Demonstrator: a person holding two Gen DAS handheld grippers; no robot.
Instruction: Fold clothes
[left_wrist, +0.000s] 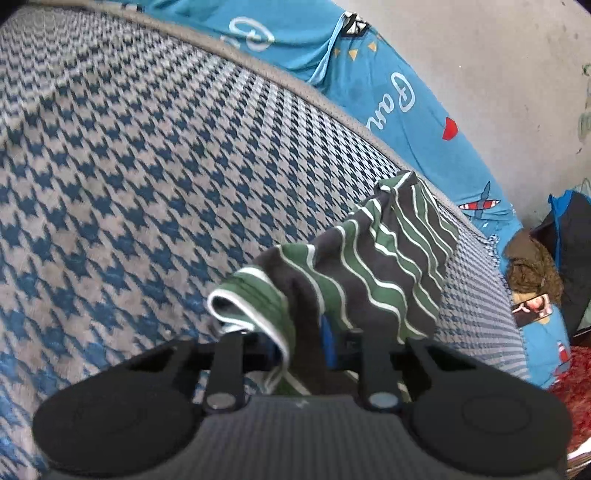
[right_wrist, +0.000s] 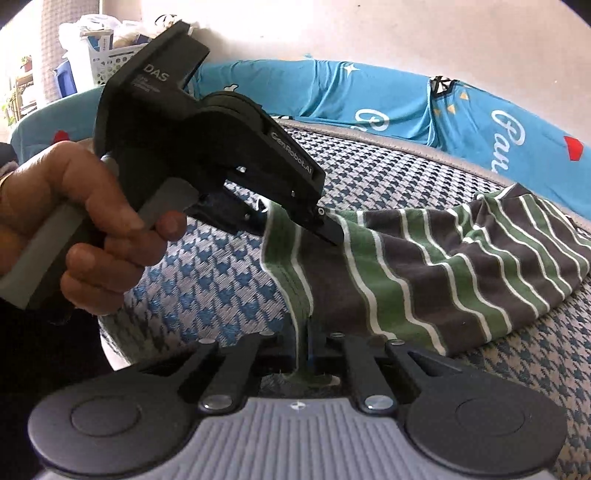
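Note:
A dark grey garment with green and white stripes (left_wrist: 388, 258) hangs lifted above a blue-and-white houndstooth bed cover (left_wrist: 129, 166). My left gripper (left_wrist: 301, 345) is shut on its green-edged hem, the cloth bunched between the fingers. In the right wrist view the same striped garment (right_wrist: 443, 266) stretches to the right, its far end resting on the bed cover (right_wrist: 207, 266). My right gripper (right_wrist: 308, 354) is shut on a green edge of it. A hand holds the left gripper (right_wrist: 325, 230) just above, pinching the same edge a little further along.
A bright blue printed sheet (right_wrist: 369, 99) lies along the bed's far side against a pale wall. A white basket (right_wrist: 107, 48) with items stands at the back left. Bags and a red rug (left_wrist: 569, 384) sit beyond the bed's right end.

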